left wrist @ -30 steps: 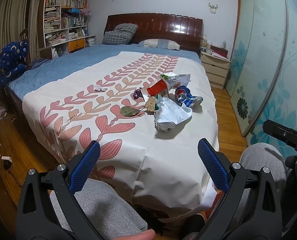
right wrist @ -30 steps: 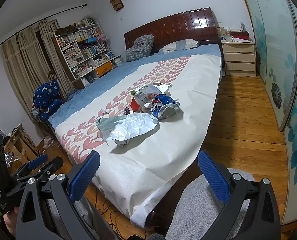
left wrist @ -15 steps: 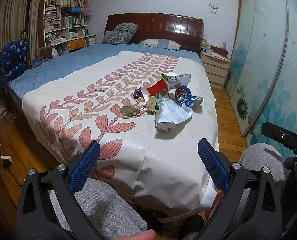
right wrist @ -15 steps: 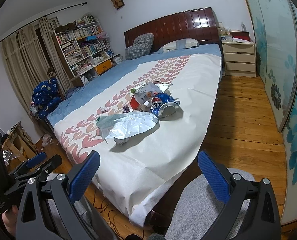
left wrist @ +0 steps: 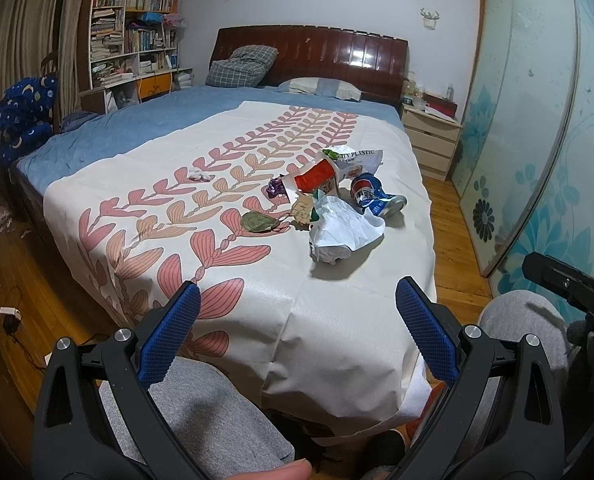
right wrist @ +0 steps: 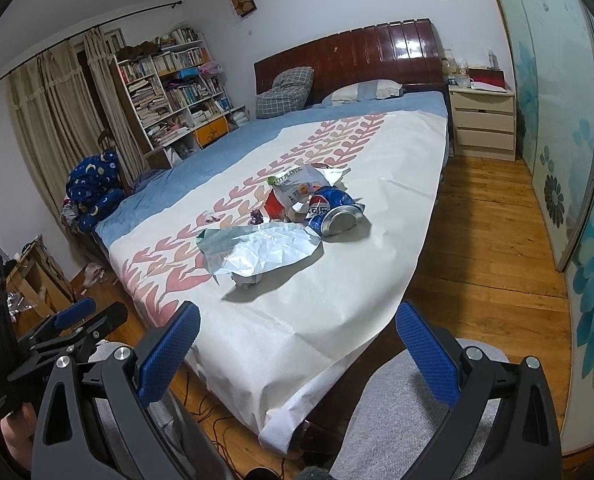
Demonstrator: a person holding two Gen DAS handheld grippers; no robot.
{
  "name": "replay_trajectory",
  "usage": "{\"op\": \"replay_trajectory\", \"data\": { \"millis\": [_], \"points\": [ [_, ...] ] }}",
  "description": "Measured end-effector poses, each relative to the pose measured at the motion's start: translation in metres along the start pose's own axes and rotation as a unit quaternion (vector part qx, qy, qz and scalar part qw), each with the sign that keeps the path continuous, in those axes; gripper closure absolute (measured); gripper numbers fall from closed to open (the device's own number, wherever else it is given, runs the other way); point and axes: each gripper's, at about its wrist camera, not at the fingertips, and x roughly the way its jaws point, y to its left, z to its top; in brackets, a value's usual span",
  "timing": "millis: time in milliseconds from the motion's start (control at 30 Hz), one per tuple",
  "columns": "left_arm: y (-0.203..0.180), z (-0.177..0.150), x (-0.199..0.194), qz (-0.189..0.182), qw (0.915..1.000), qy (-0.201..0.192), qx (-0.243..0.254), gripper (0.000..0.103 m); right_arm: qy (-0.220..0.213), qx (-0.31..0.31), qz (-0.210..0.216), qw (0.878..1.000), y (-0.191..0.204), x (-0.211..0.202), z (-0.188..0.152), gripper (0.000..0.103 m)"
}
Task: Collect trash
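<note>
A pile of trash lies on the leaf-patterned sheet (left wrist: 225,280) near the bed's right side: a crumpled white paper (left wrist: 343,232) (right wrist: 265,250), a crushed blue can (left wrist: 373,198) (right wrist: 333,214), a red and white plastic wrapper (left wrist: 325,172) (right wrist: 293,190), a small purple wrapper (left wrist: 275,188) and a green-brown scrap (left wrist: 259,222). A tiny white bit (left wrist: 201,176) lies apart, further left. My left gripper (left wrist: 297,324) is open at the foot of the bed, well short of the pile. My right gripper (right wrist: 297,340) is open too, off the bed's corner, holding nothing.
Grey-trousered knees (left wrist: 201,412) (right wrist: 409,412) sit below both grippers. A wooden floor (right wrist: 485,240) runs along the bed's right side to a nightstand (right wrist: 483,124) and glass sliding doors (left wrist: 537,120). A bookshelf (left wrist: 133,40) and blue bedding (left wrist: 21,116) stand at the left.
Both views have shifted only slightly; the right view has drifted a little. The trash has not moved and both grippers stay open.
</note>
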Motion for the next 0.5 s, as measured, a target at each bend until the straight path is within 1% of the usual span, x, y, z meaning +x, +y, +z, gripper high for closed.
{"op": "replay_trajectory", "data": {
  "millis": [67,200,300,367,400,467,500],
  "points": [
    [0.001,0.002,0.002,-0.002,1.0,0.0,-0.003,0.006,-0.002,-0.008,0.002,1.0,0.002,-0.001,0.002,0.006],
    [0.003,0.012,0.01,-0.011,0.9999,-0.006,-0.007,0.006,0.004,-0.007,0.023,1.0,0.002,0.003,0.013,0.006],
    [0.011,0.021,0.017,-0.014,0.9997,-0.01,-0.016,0.006,0.007,-0.008,0.023,1.0,0.003,0.012,0.022,0.006],
    [0.022,0.028,0.024,-0.025,0.9992,-0.009,-0.03,0.006,0.012,-0.008,0.025,1.0,0.007,0.02,0.026,0.006],
    [0.032,0.036,0.032,-0.032,0.9985,-0.013,-0.043,0.006,0.015,-0.01,0.026,0.999,0.009,0.023,0.027,0.006],
    [0.052,0.052,0.046,-0.035,0.9972,-0.022,-0.063,0.006,0.023,-0.015,0.032,0.999,0.015,0.03,0.025,0.006],
    [0.065,0.065,0.06,-0.041,0.9959,-0.026,-0.077,0.006,0.029,-0.02,0.037,0.999,0.02,0.035,0.023,0.006]
  ]
}}
